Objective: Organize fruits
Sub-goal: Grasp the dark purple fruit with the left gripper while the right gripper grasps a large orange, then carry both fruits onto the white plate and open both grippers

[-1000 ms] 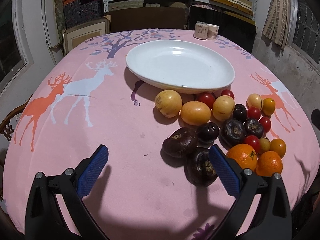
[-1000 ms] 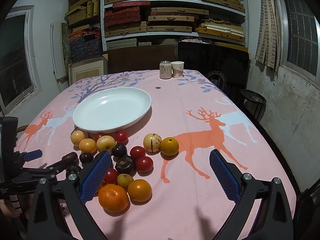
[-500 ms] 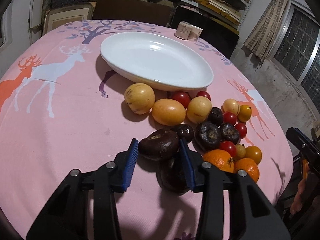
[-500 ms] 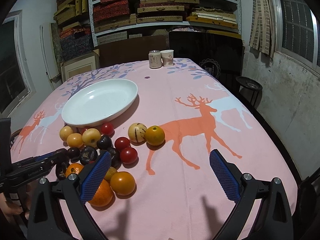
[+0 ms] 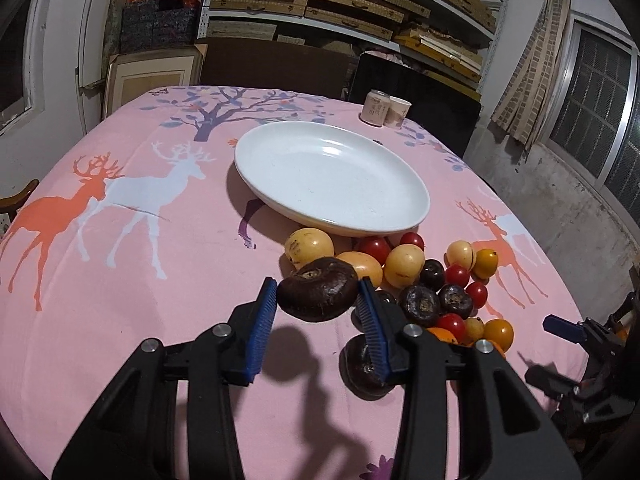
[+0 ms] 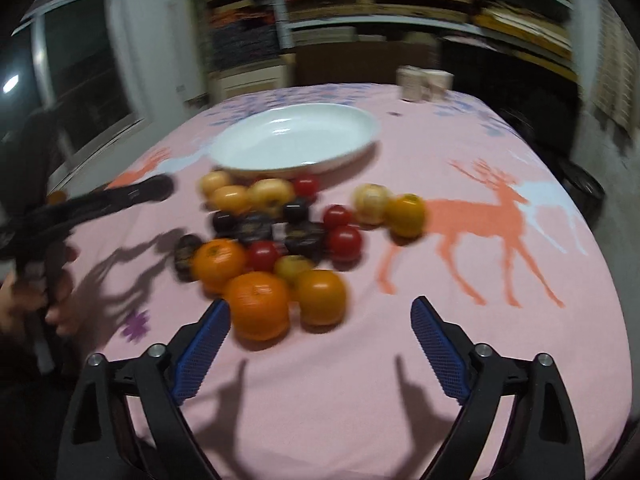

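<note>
My left gripper (image 5: 317, 285) is shut on a dark brown wrinkled fruit (image 5: 320, 294) and holds it just above the pink tablecloth. Beyond it lies an empty white oval plate (image 5: 332, 176). Right of the held fruit is a pile of yellow fruits (image 5: 404, 265), red tomatoes (image 5: 374, 249) and more dark fruits (image 5: 420, 305). In the blurred right wrist view my right gripper (image 6: 320, 306) hangs low over the near end of the pile. Its jaws are closing, a large orange (image 6: 260, 310) and a smaller orange fruit (image 6: 322, 294) lie between the tips, and the pads touch neither.
A can (image 5: 376, 108) and a paper cup (image 5: 398, 111) stand at the table's far edge. One dark fruit (image 5: 362, 368) lies under the left gripper's right finger. A person's hand (image 6: 24, 300) holds the left gripper's handle. Shelves of boxes fill the back wall.
The left gripper shut on the dark fruit and lifted it off the cloth. The right gripper dropped toward the oranges and its jaws narrowed slightly.
</note>
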The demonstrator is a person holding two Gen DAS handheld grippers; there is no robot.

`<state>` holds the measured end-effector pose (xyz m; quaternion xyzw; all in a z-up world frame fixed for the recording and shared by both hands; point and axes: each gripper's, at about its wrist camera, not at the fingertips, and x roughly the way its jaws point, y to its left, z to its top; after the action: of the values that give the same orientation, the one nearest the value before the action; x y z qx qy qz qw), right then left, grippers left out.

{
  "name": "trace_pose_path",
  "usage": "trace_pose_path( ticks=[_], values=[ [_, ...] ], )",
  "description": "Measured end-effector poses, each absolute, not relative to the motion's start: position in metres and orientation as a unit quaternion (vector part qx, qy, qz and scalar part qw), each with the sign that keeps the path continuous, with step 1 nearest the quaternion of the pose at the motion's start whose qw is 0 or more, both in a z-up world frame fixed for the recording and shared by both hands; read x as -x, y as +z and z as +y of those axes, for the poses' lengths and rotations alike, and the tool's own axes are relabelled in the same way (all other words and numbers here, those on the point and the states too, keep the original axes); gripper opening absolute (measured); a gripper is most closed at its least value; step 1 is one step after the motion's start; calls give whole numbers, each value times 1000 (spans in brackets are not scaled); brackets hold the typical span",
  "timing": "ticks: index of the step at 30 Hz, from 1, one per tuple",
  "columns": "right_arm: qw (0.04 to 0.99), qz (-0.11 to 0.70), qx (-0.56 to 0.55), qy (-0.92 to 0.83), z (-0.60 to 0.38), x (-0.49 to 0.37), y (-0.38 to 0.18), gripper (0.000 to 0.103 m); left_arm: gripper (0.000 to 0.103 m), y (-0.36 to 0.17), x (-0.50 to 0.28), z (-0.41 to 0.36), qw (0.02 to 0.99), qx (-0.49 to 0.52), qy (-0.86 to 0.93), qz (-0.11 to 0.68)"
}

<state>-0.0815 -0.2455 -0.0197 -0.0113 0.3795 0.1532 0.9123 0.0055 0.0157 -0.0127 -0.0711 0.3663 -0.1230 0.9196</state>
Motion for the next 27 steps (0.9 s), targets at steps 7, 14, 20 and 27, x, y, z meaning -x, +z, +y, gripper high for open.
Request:
trace_pose_path(
  ticks=[7, 14, 20, 27],
  values=[
    [889, 396, 76, 217, -198, 81, -30, 60, 41, -17, -3, 15, 917, 66, -124, 373],
    [891, 412, 66, 177, -204, 60, -42, 47, 41, -20, -4, 14, 915, 62, -125, 378],
    [889, 418, 48, 178, -214, 60, -43, 45, 41, -21, -6, 16, 915, 65, -123, 378],
    [894, 402, 20, 198, -222, 61, -31, 45, 41, -21, -6, 18, 916, 66, -122, 377]
  ],
)
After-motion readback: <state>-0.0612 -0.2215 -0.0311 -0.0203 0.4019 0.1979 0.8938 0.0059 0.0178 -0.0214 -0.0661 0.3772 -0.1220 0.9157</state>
